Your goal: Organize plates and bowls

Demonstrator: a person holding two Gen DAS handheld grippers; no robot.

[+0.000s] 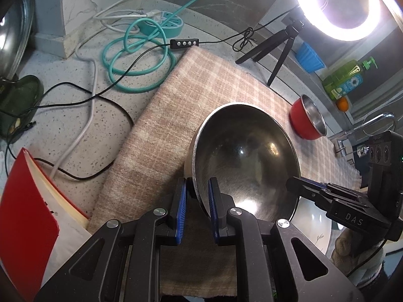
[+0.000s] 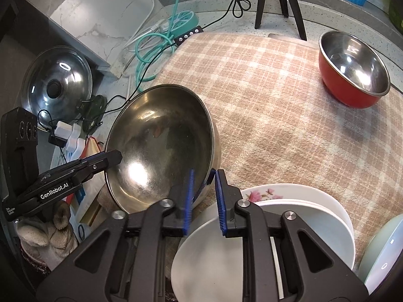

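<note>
A large steel bowl (image 1: 245, 161) is held tilted above the checked cloth (image 1: 176, 115). My left gripper (image 1: 197, 188) is shut on its near-left rim. In the right wrist view my right gripper (image 2: 204, 176) is shut on the opposite rim of the same steel bowl (image 2: 161, 146). Each gripper shows in the other's view at the bowl's far rim, the right gripper (image 1: 294, 185) and the left gripper (image 2: 114, 157). A stack of white plates (image 2: 302, 216), one with a pink flower, lies under my right gripper. A red bowl with a steel inside (image 2: 352, 70) stands on the cloth's far right; it also shows in the left wrist view (image 1: 308, 118).
Teal and black cables (image 1: 141, 58) and a power strip (image 1: 163, 24) lie on the speckled counter. A ring light on a tripod (image 1: 337, 5), a blue container (image 1: 309, 58), a soap bottle (image 1: 347, 78) and a tap (image 1: 362, 128) stand beyond. A red book (image 1: 27, 214) lies left. A pot lid (image 2: 56, 80) leans at left.
</note>
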